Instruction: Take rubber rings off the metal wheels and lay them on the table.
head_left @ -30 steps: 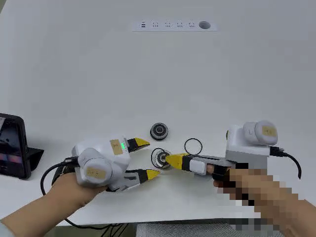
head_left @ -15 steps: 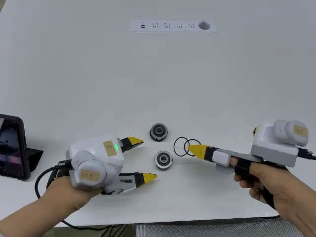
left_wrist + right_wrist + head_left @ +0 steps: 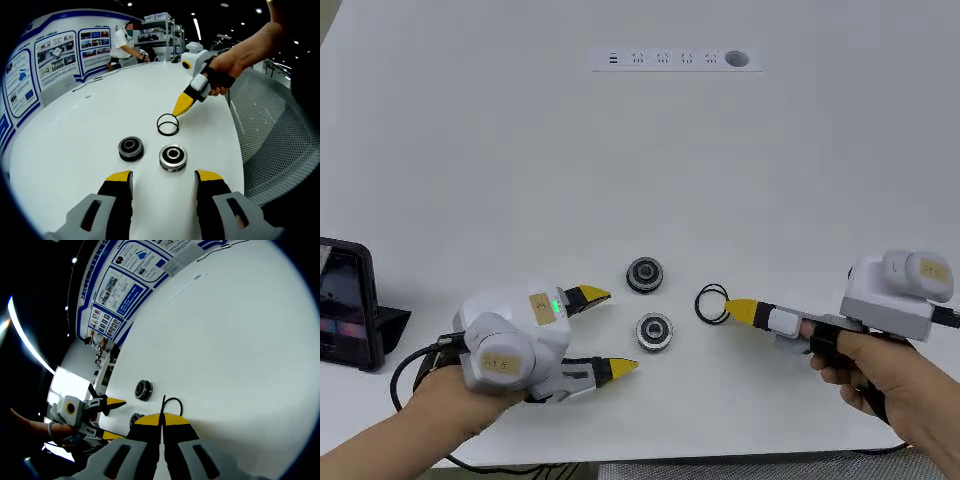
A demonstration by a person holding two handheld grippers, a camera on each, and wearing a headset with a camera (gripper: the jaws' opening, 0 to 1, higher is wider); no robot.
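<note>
White table point(image 3: 520, 150) is carrying the work, and display boards are showing behind it in both gripper views.

The right tool point(image 3: 729, 309), at centre right of the head view, is holding its jaws together. It appears to be pinching the near edge of a rubber ring point(image 3: 168, 134), which is lying on the table just right of the two wheels. The left tool point(image 3: 624, 330), at lower left, is hanging with jaws apart and gripping nothing.

Risks, as judged:
- The ring may be clinging to the jaws on release and getting flicked toward the near wheel point(image 3: 654, 331), which is showing a bright metal rim.
- The far wheel point(image 3: 644, 274) is looking dark-rimmed and is likely wearing its ring. It is standing loose, so pulling on that ring may be dragging the wheel along.

A power strip point(image 3: 674, 59) at the top and a tablet point(image 3: 345, 300) at the left edge are lying well apart and obstructing nothing.
</note>
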